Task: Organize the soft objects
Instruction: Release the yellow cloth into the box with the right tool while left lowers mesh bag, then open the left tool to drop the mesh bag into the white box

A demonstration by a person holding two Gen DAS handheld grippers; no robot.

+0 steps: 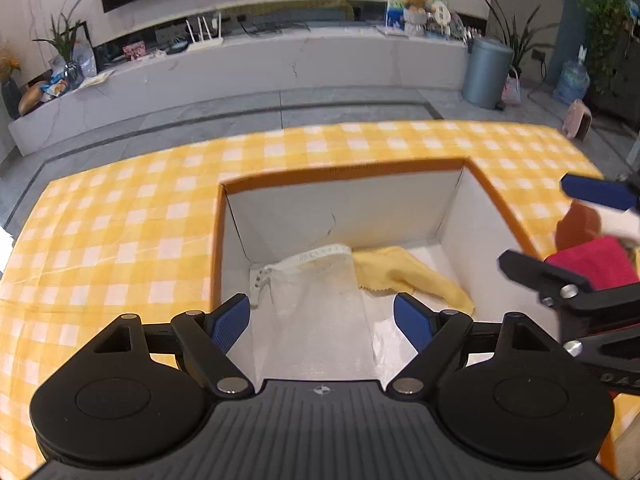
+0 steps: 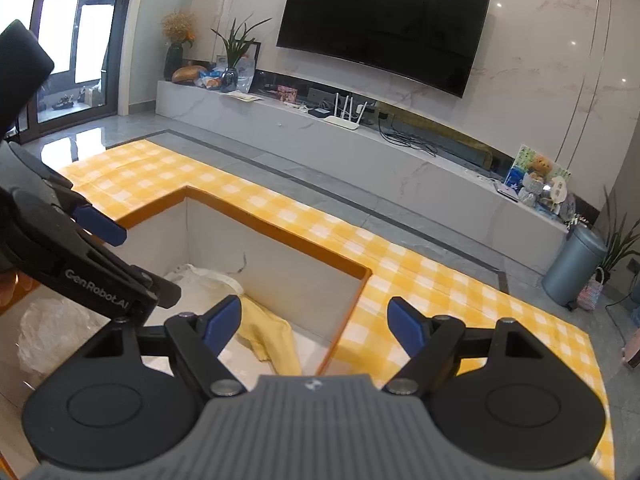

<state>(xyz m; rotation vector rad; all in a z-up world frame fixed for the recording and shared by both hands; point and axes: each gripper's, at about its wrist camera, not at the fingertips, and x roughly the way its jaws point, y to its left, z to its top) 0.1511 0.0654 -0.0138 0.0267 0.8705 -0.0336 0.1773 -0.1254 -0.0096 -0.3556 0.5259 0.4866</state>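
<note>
R gripper [image 2: 314, 322] fingers apart, yellow cloth [image 2: 272, 338] in box [image 2: 280, 242]

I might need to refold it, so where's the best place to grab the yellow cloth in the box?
Probably the yellow cloth is best pinched from above at its raised, bunched middle fold. It lies crumpled on the floor of the box, near the wall, so a side approach looks blocked.

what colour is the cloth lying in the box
Yellow: the cloth in the box shows best in the left wrist view.
</note>
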